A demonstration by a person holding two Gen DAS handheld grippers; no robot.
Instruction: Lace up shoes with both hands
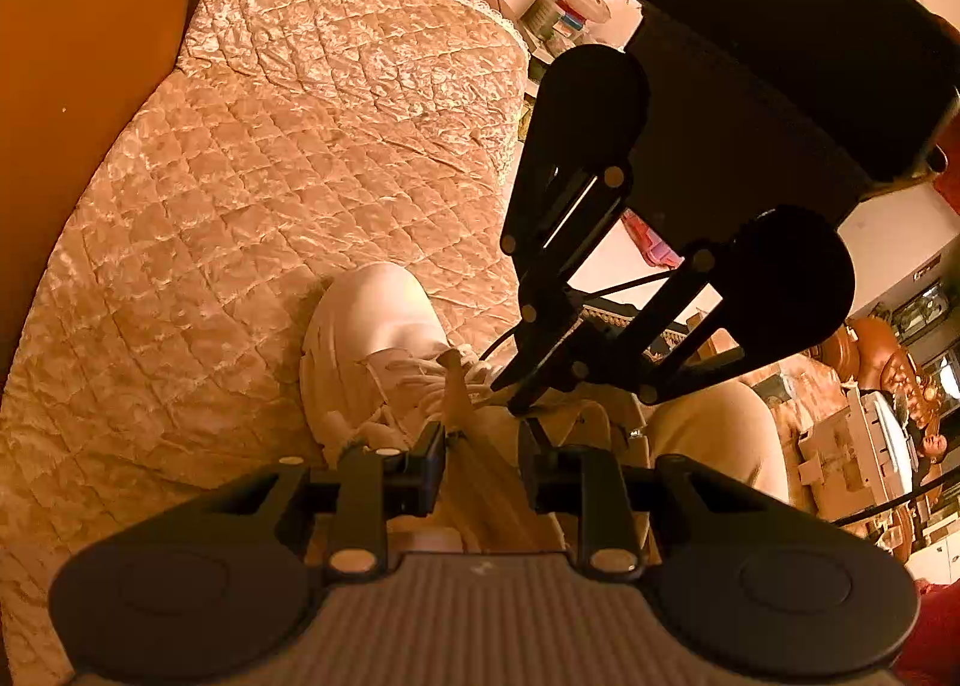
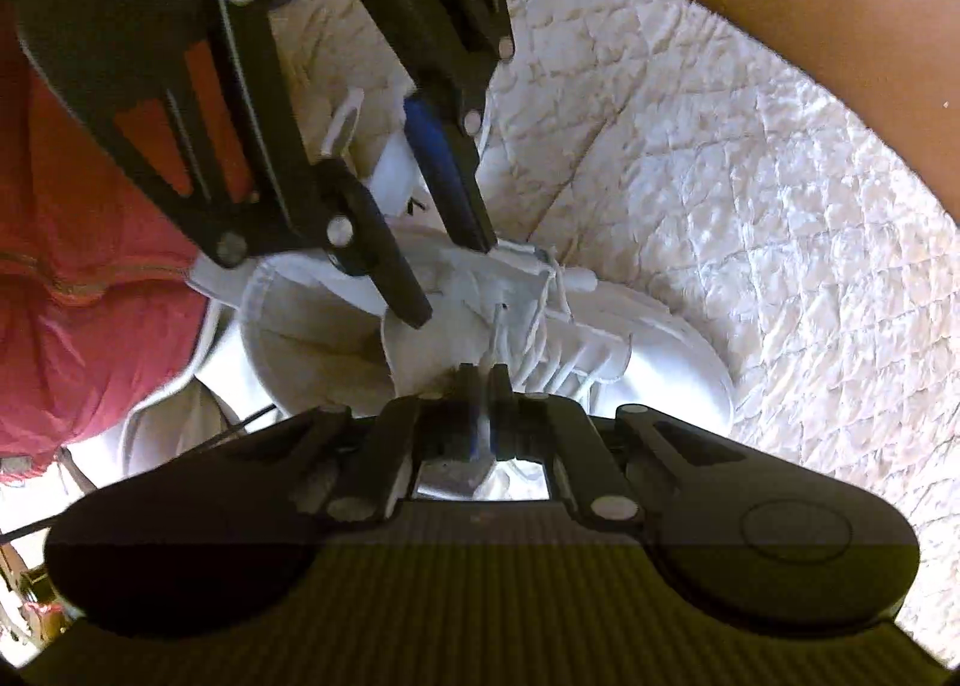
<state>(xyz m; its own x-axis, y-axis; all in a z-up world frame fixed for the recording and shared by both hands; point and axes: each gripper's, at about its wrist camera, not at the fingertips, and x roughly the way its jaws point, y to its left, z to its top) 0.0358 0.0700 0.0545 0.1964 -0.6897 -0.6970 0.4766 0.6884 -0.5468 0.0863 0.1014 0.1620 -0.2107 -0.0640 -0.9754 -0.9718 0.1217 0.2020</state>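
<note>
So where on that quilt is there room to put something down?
The quilted cover lies bare from the white shoe to the lace-trimmed edge, and past its toe. It is crowded over the laces, where both grippers meet.

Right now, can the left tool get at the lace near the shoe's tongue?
Probably yes. The left tool is open just above the white shoe, and nothing lies between it and the lace. The right tool pinches a strand lower down, aside.

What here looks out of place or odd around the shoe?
Nothing damaged or spilled. The white sneaker sits on a quilted bed cover, an unusual spot for footwear. Its laces lie loose and untied over the tongue, and the right gripper is shut on one lace strand.
</note>
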